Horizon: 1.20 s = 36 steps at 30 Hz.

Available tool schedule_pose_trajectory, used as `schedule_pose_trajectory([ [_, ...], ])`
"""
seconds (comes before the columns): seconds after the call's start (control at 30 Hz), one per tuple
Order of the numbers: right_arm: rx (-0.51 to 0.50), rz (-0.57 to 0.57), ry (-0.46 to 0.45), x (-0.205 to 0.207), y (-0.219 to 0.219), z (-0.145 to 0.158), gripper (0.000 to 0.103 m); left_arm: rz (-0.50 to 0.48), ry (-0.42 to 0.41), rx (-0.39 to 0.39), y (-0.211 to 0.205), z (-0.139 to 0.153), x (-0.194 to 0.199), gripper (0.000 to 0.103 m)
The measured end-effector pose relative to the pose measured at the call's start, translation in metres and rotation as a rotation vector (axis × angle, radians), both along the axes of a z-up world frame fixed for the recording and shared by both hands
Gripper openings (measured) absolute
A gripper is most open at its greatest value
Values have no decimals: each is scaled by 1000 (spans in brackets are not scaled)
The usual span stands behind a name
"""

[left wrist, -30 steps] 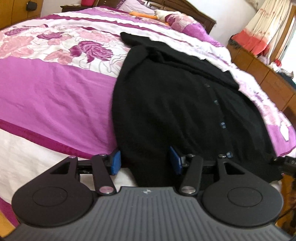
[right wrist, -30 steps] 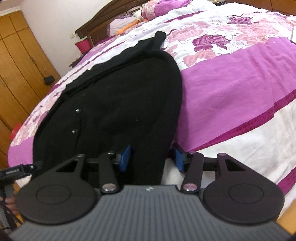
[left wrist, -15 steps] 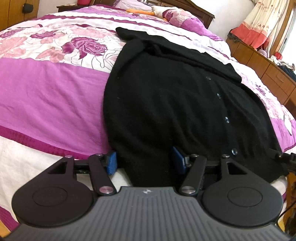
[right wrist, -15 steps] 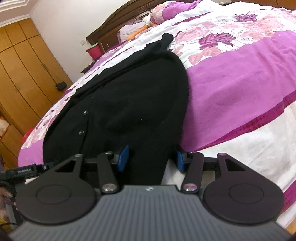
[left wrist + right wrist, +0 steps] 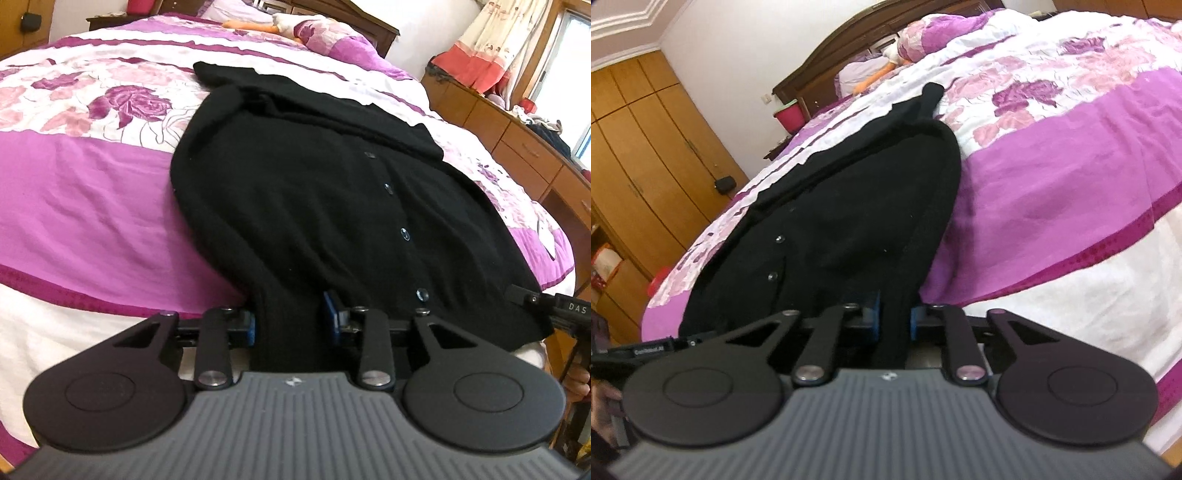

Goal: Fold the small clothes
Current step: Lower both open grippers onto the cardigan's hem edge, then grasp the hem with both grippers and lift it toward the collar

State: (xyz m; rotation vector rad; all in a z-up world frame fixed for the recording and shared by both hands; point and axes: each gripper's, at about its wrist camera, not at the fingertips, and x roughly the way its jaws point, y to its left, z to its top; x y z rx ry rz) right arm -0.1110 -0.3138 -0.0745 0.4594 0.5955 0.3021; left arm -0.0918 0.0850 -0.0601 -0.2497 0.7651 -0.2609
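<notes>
A black buttoned cardigan (image 5: 314, 192) lies spread on the purple floral bed cover (image 5: 92, 206), its hem hanging over the near edge of the bed. My left gripper (image 5: 290, 321) is at the hem's left corner. Its jaws are closing, and a thick bunch of the black knit fills the gap between the blue pads (image 5: 249, 326). In the right wrist view the cardigan (image 5: 849, 221) runs away towards the headboard. My right gripper (image 5: 894, 317) is closing on the hem's right corner, with a narrow fold of knit pinched between its pads (image 5: 874, 314).
The bed cover (image 5: 1052, 184) stretches wide on both sides of the garment. Wooden drawers (image 5: 517, 140) with piled clothes stand to the right of the bed. A wardrobe (image 5: 639, 155), a pink bucket (image 5: 790, 114) and the dark headboard (image 5: 827, 55) lie beyond.
Both grippers' jaws have come together on the cardigan's hem, the right one much more tightly. The hem corners now bunch between the pads.
</notes>
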Motion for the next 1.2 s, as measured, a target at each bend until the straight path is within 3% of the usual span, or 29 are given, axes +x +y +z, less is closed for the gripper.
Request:
schedule_pose_trajectory([
  [0.03, -4, 3, -4, 0, 1, 1, 13, 6, 5, -7, 1, 0, 2, 27],
  [0.07, 3, 3, -10, 1, 1, 3, 12, 13, 8, -24, 2, 2, 3, 14],
  [0.1, 18, 2, -16, 2, 0, 4, 11, 21, 8, -52, 5, 4, 4, 11],
  [0.2, 73, 2, -51, 2, -4, 13, 11, 28, -23, -148, 13, 16, 4, 10],
  [0.43, 112, 16, -133, 5, -6, 41, 11, 53, -127, -215, 16, 49, 6, 10],
  [0.63, 323, 24, -152, 13, -18, 56, 11, 83, -202, -270, 24, 71, 7, 10],
  [0.73, 358, 17, -181, 16, -19, 66, 11, 110, -225, -291, 30, 78, 11, 10],
  [0.9, 398, -21, -226, 29, -15, 81, 10, 160, -242, -436, 44, 90, 22, 10],
  [1.07, 437, -82, -277, 42, -13, 91, 10, 193, -308, -476, 47, 112, 37, 10],
  [1.2, 430, -120, -312, 65, -13, 102, 10, 189, -344, -449, 44, 129, 62, 10],
])
